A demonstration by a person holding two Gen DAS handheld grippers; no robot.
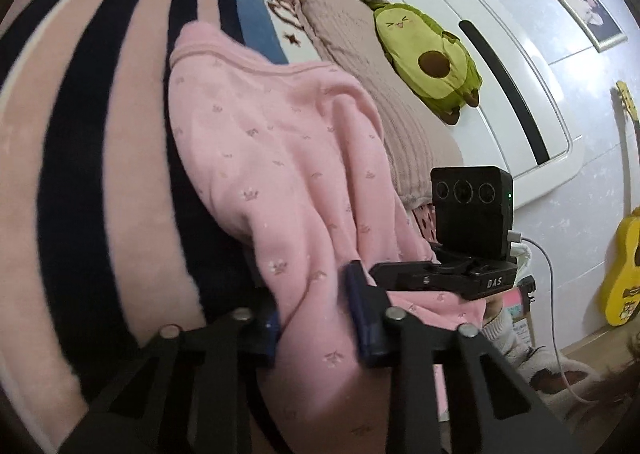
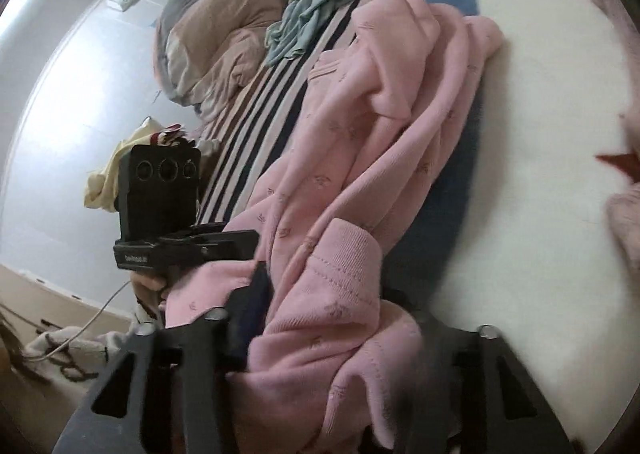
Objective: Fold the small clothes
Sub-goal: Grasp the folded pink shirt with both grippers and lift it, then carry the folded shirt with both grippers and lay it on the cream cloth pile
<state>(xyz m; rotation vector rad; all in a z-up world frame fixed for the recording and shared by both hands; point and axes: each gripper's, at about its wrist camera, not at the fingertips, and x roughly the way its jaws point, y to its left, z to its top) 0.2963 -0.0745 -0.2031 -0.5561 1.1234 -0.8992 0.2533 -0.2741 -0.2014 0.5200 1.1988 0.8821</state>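
Note:
A pink garment [image 1: 280, 157] with a small flower print lies rumpled on the striped bedcover [image 1: 100, 141]. My left gripper [image 1: 318, 324] is shut on a bunched fold of it at the near edge, the cloth squeezed between both blue pads. In the right wrist view the same pink garment [image 2: 360, 157] runs from the bed down to my right gripper [image 2: 328, 318], which is shut on a cuffed end. Its left finger [image 2: 256, 302] shows, while cloth hides the right one. Each view shows the other gripper's black camera block [image 1: 472, 213] [image 2: 164, 189] close beside the garment.
An avocado plush [image 1: 428, 61] leans on the white headboard [image 1: 512, 85]. A yellow guitar [image 1: 624, 274] stands by the wall. A light blue garment [image 2: 312, 13] and a brown duvet [image 2: 216, 53] lie further along the bed, with yellow cloth [image 2: 104, 177] beyond its edge.

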